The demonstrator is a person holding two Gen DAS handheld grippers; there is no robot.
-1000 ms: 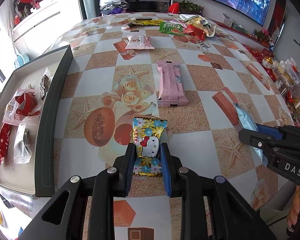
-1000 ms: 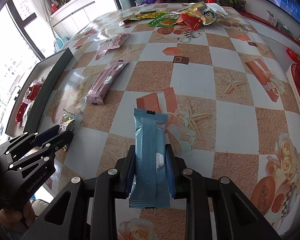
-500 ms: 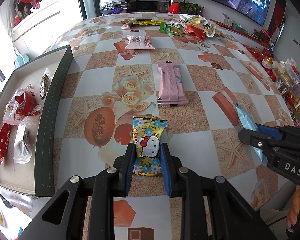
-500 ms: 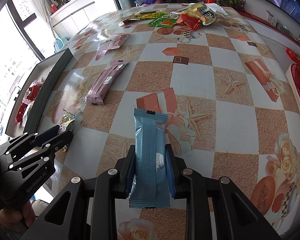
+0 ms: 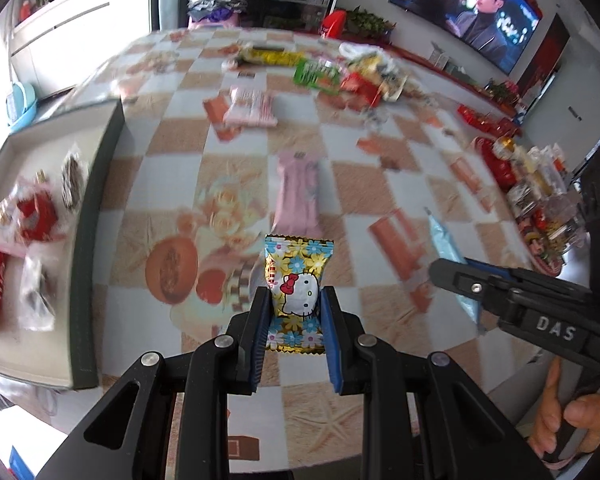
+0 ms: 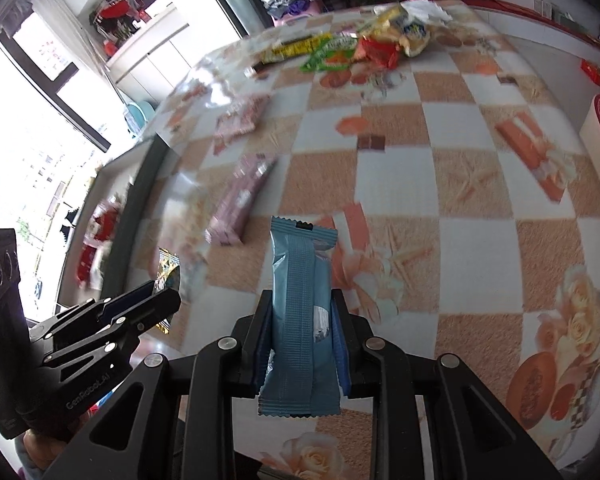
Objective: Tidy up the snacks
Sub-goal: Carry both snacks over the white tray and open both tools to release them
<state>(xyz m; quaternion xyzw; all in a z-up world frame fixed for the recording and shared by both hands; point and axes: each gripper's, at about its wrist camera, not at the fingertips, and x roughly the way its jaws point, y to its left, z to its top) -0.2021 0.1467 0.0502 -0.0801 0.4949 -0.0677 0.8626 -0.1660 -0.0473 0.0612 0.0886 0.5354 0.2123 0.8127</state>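
— Foil, yellow with flowers and a cartoon cat: that candy packet [image 5: 294, 294] sits upright between the blue pads of the left gripper [image 5: 294, 312], which is closed on its lower half, the top standing clear above the fingers.

— And the right gripper [image 6: 302, 332]?

— Its fingers are clamped on a long blue wafer pack [image 6: 302, 312], long axis pointing straight ahead along the fingers, both ends sticking out past the pads.

— Which way lies the goal?

— Probably the grey-rimmed tray [image 5: 96, 240] to the left, already holding several red and clear packets. It lies just left of the left gripper and well apart from the right one, so the left hand looks nearer and would likely go first.

— Anything between?

— Only bare checked tablecloth [image 5: 172, 168]; the pink bar [image 5: 298, 196] lies ahead, not in the leftward path.
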